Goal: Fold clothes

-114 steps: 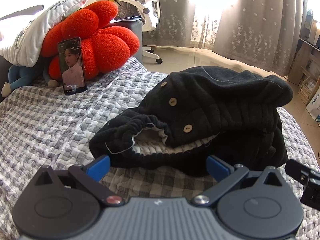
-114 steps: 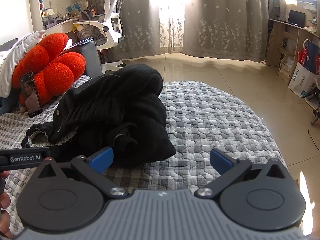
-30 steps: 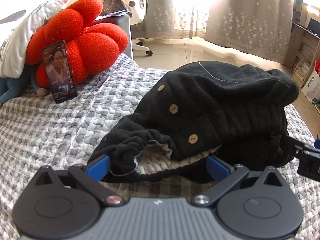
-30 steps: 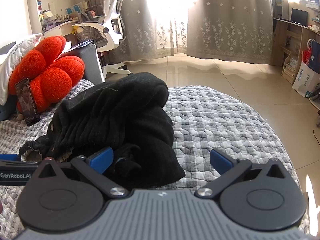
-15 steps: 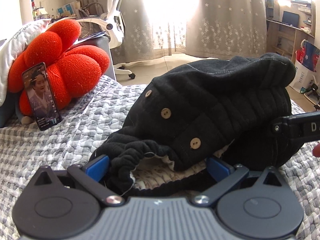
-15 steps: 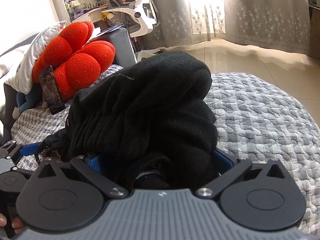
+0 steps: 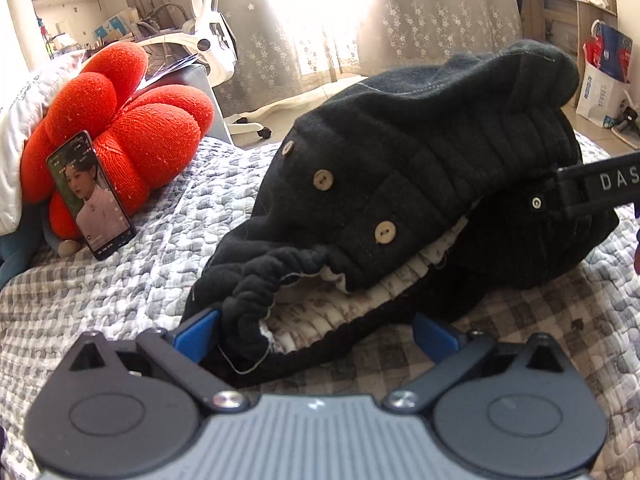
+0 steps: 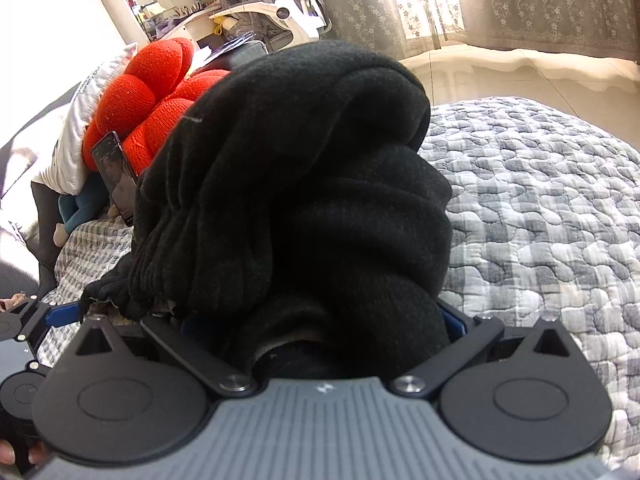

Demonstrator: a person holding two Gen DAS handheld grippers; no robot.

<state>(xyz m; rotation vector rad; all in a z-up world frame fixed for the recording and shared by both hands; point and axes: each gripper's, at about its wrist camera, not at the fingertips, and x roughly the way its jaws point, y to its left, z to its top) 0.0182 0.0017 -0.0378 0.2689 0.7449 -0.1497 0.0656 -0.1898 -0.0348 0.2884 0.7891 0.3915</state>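
Note:
A black corduroy garment (image 7: 420, 152) with wooden buttons (image 7: 323, 180) and a pale lining lies bunched on the grey checked quilt (image 7: 120, 288). My left gripper (image 7: 316, 336) is open at its near edge, and the gathered elastic hem (image 7: 256, 300) rests between the blue fingers (image 7: 196, 336). In the right wrist view the garment (image 8: 300, 180) fills the middle. My right gripper (image 8: 320, 324) is pushed into the pile, its jaws wide apart with cloth between them. The fabric hides most of its fingers. The right gripper's body (image 7: 592, 188) shows against the garment's right side.
A red flower cushion (image 7: 132, 120) with a phone (image 7: 90, 196) leaning on it sits at the back left, beside a white pillow (image 7: 12, 128). Bare quilt (image 8: 540, 220) spreads right of the garment. Beyond the bed are an office chair (image 7: 212, 40), curtains and bags (image 7: 604, 72).
Both grippers have moved forward into the garment. The hem now lies between the left fingers, and cloth now fills the right gripper's gap.

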